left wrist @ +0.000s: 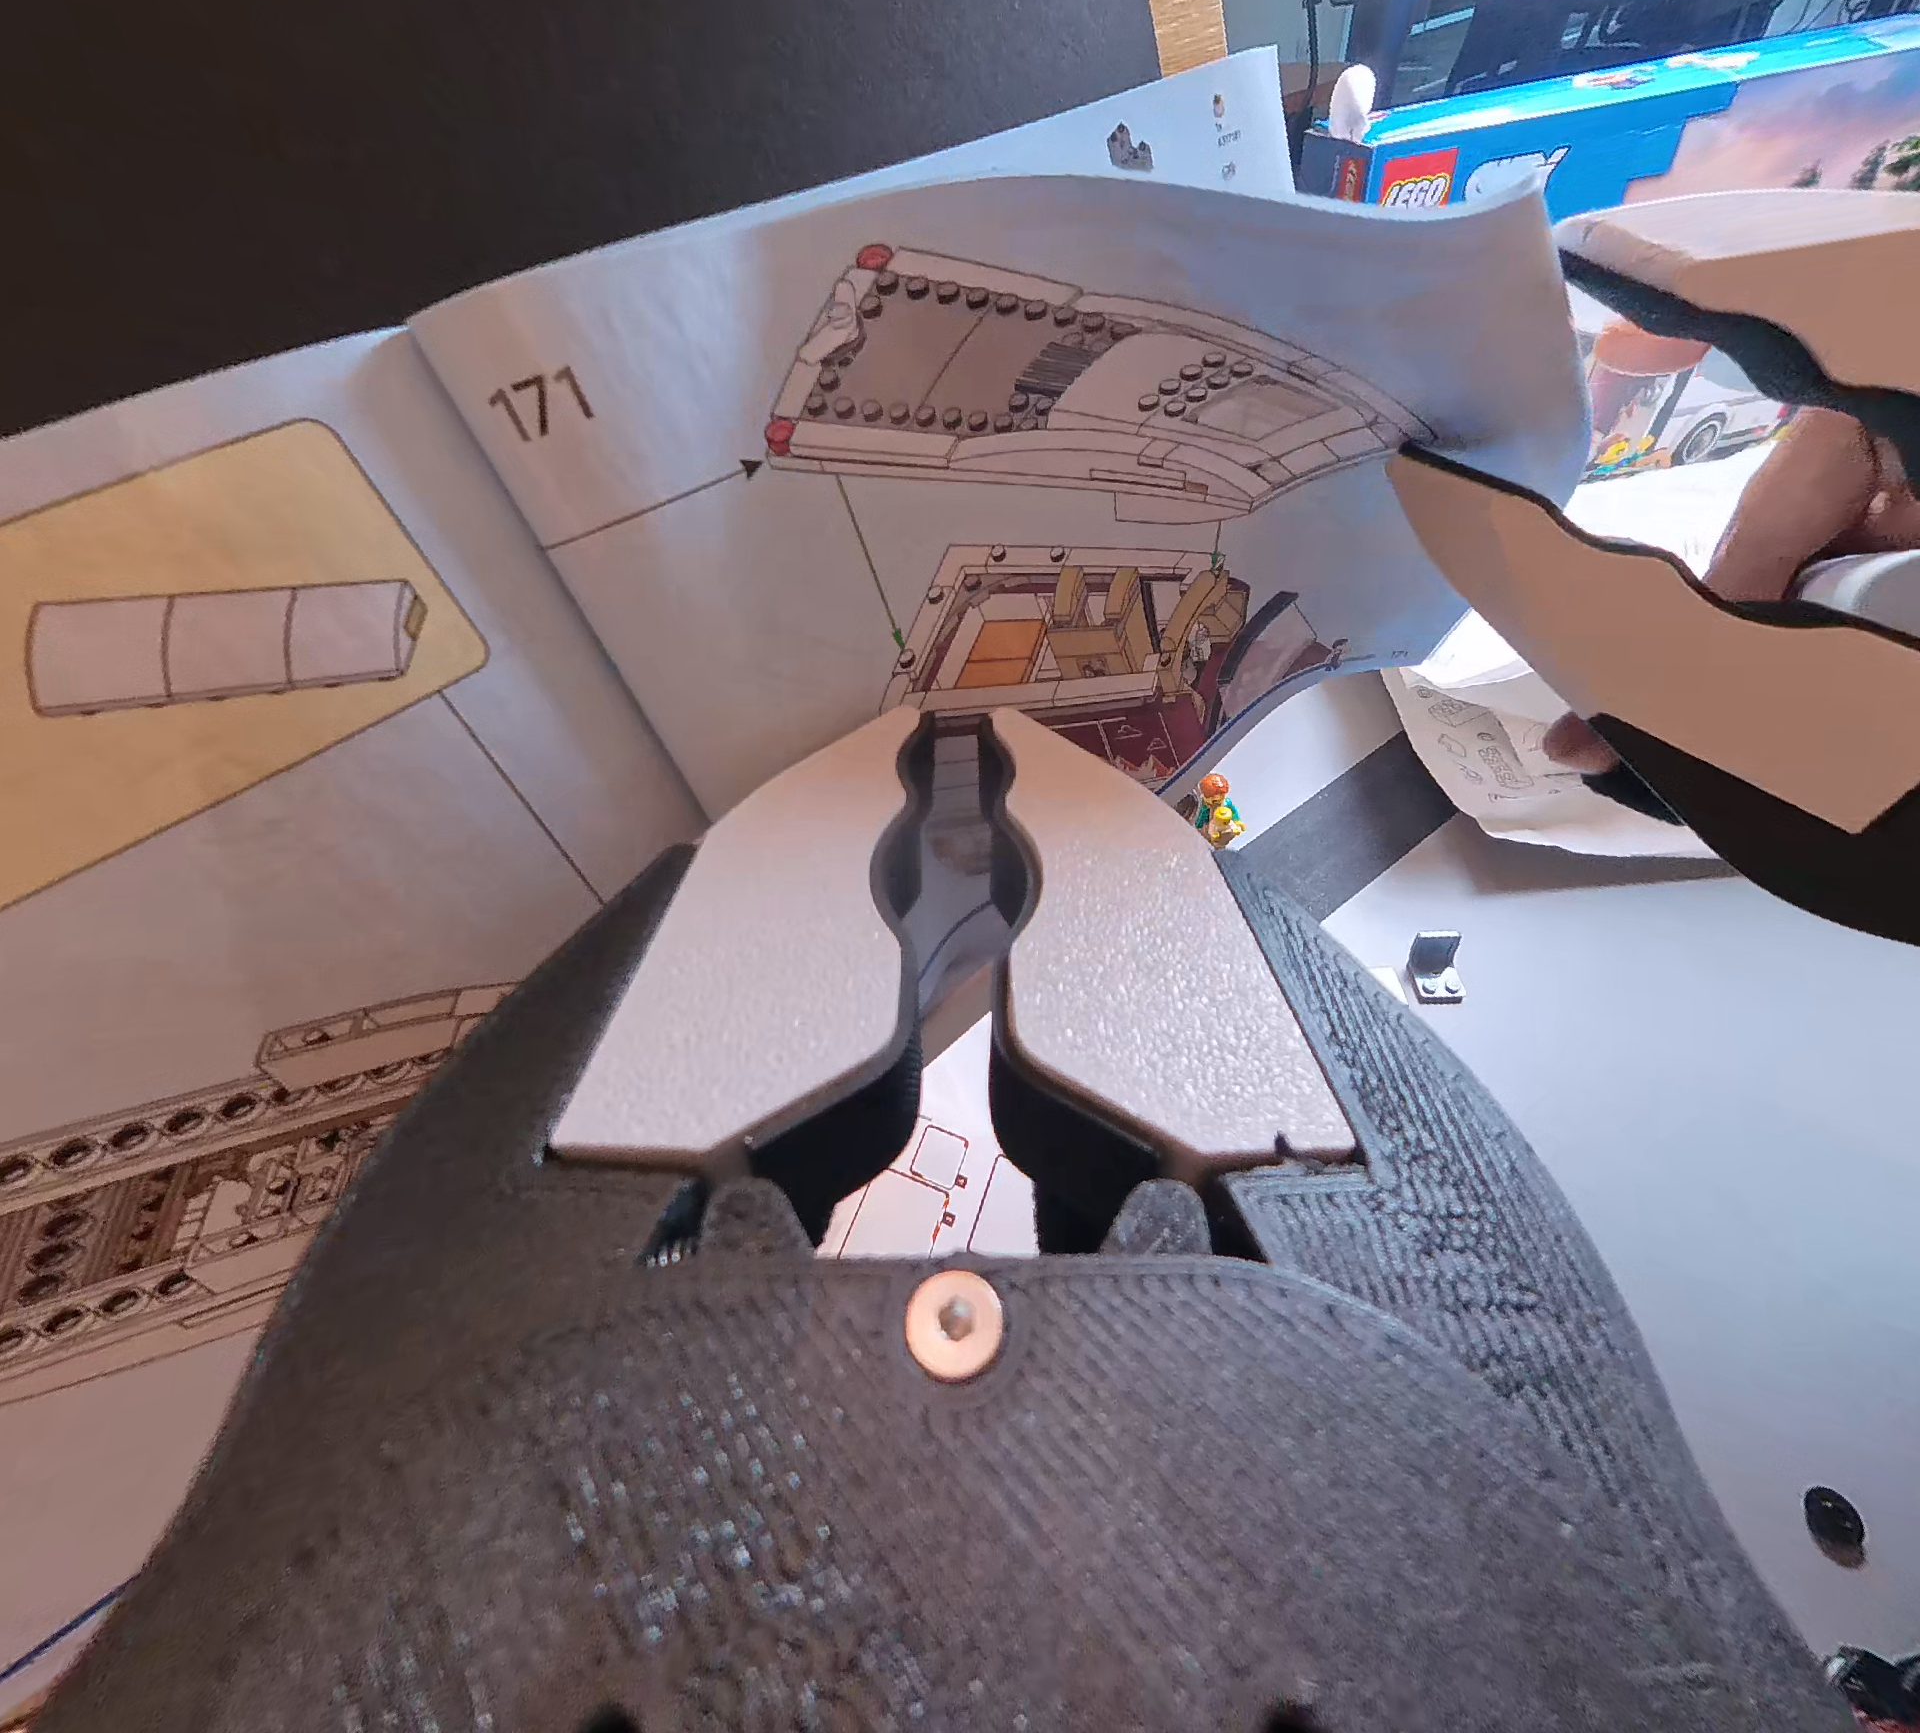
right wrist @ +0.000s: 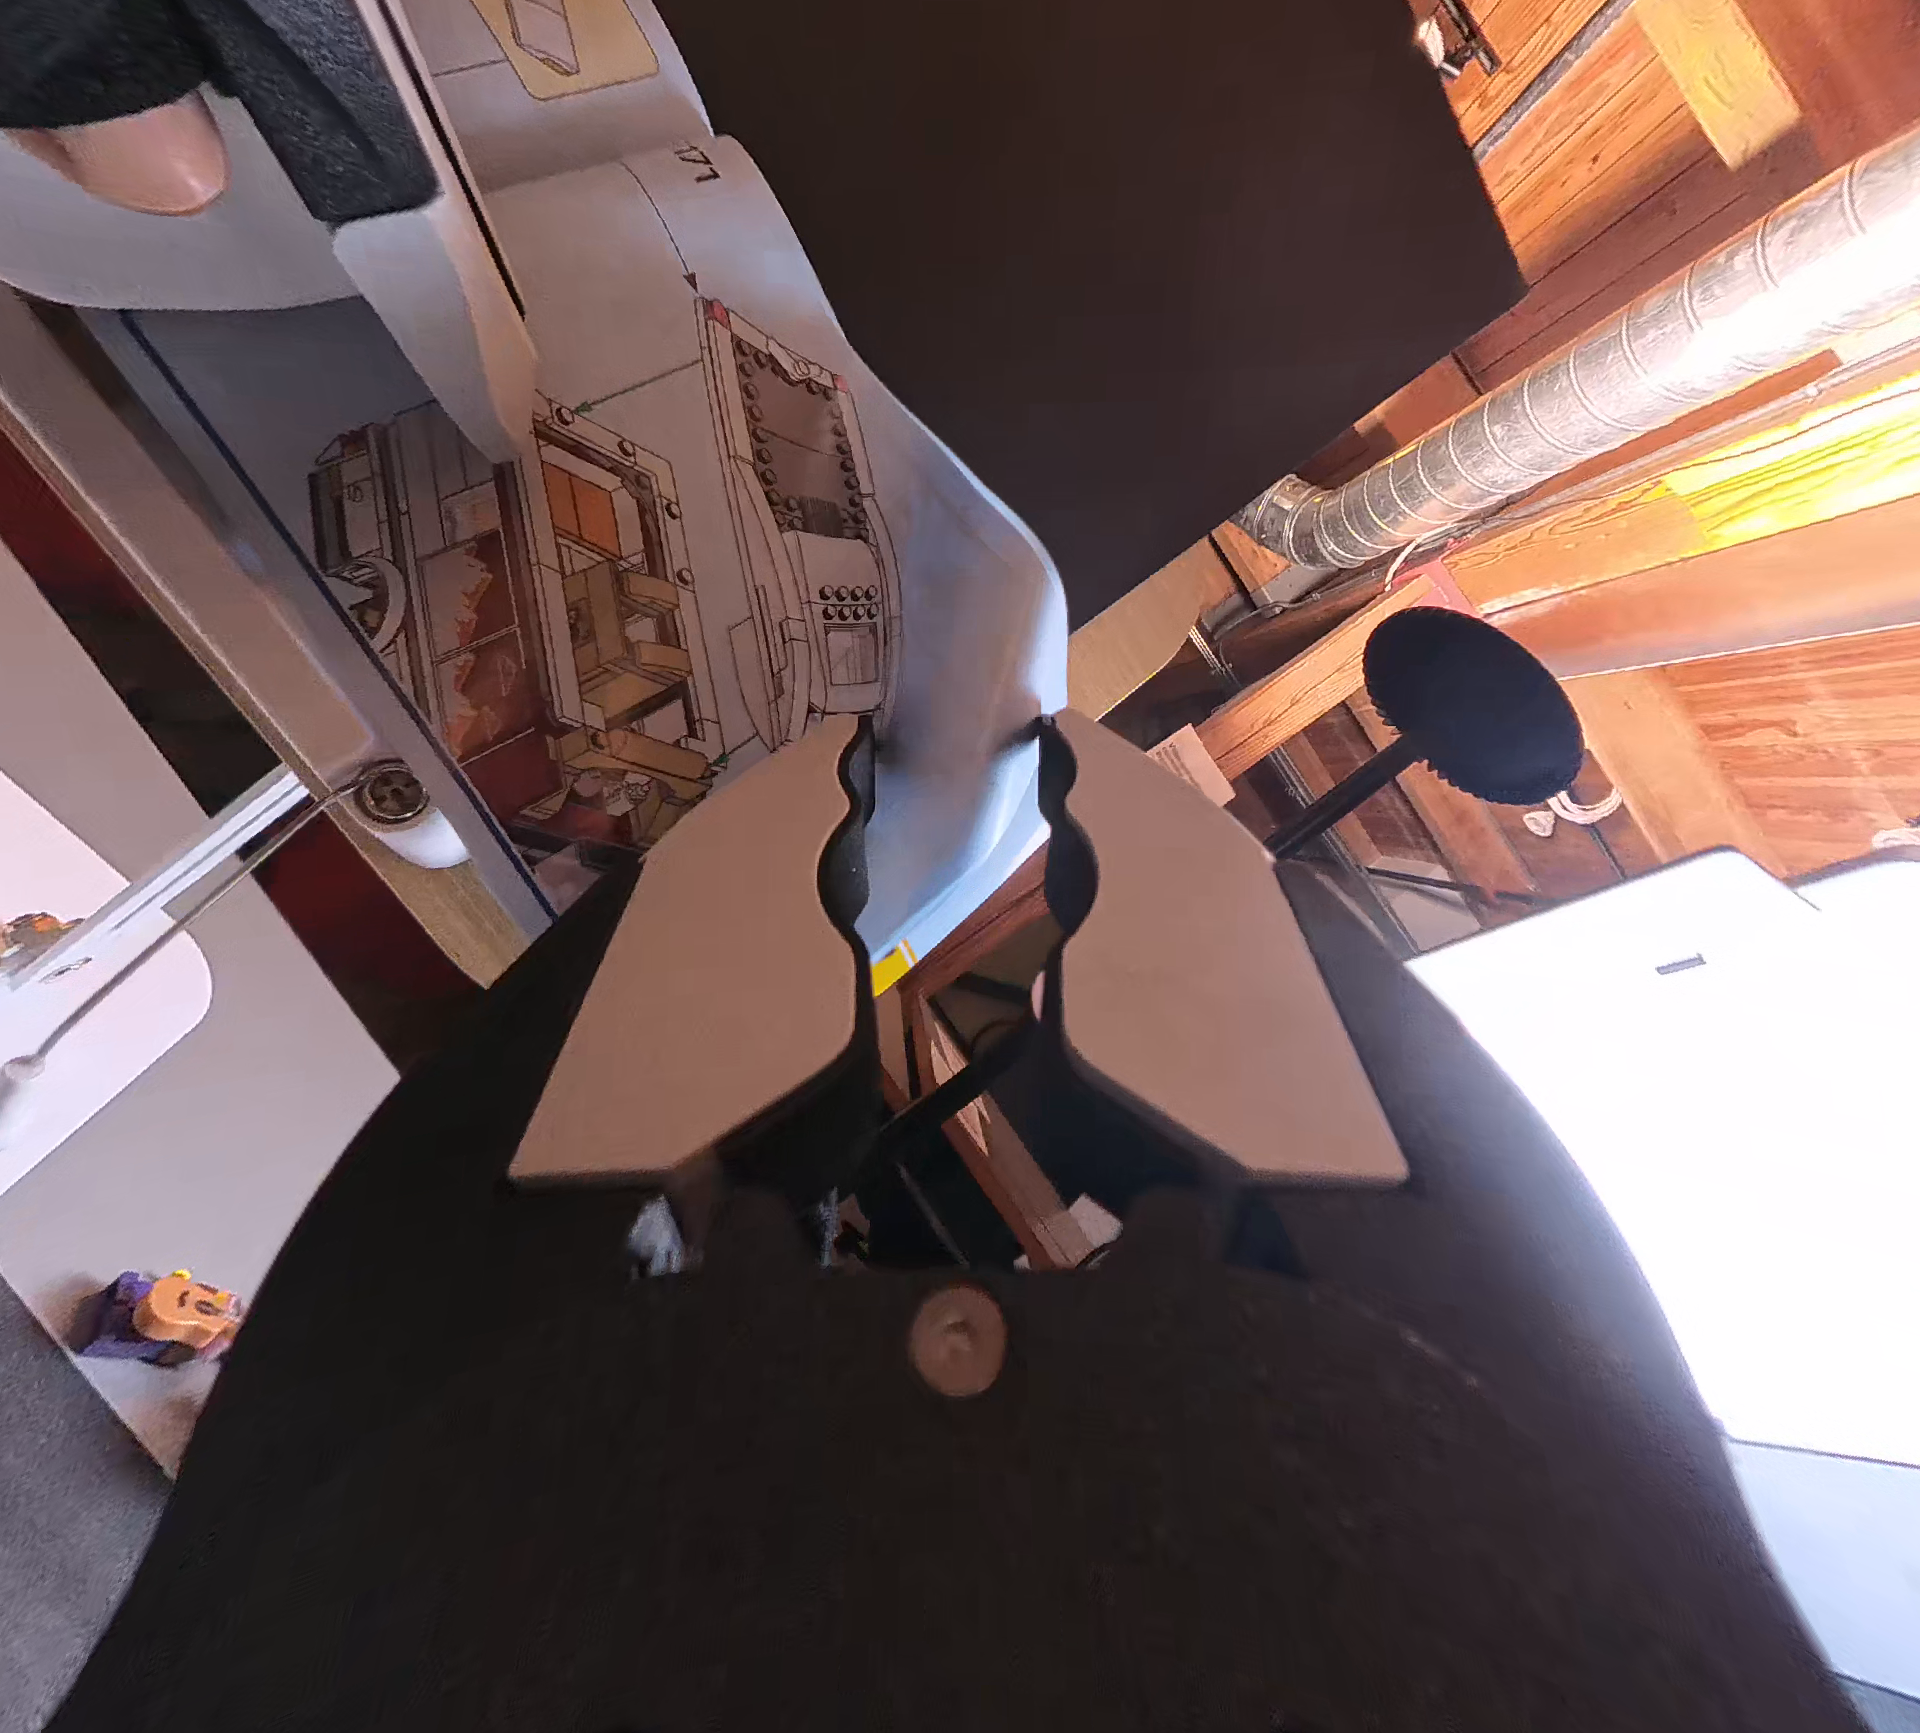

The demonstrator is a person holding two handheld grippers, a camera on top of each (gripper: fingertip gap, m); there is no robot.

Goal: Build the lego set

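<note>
Lying open on the white counter [left wrist: 1662, 1164]: a building-instructions booklet [left wrist: 312, 852], tipped up toward the left camera, probably for easier reading. Pinned at its lower edge by the left gripper [left wrist: 961, 727], fingers drawn nearly together, with the blue-lined bottom edge of the paper running into the narrow slot between them (most likely an anchor, keeping the rest of the booklet flat and in place). Lifted clear of the spread and bowed into an arch: one page [left wrist: 1039, 229], the sheet printed with the vehicle roof and interior. Caught at its outer edge by the right gripper [right wrist: 951, 733], fingers partway apart, paper bunched across the gap and dented at both tips, so a loose, wide pinch and not a flat clamp, apparently enough to carry thin paper without tearing it. Hence the curve: one end held low near the spine, the other raised and pulled sideways. Just beyond the left fingers, standing on the counter, a small orange-haired minifigure [left wrist: 1216, 810]; farther right, a little grey brick [left wrist: 1439, 966] and a loose printed sheet [left wrist: 1475, 748] under the right gripper. Behind, well apart, a blue toy box [left wrist: 1507, 135].
</note>
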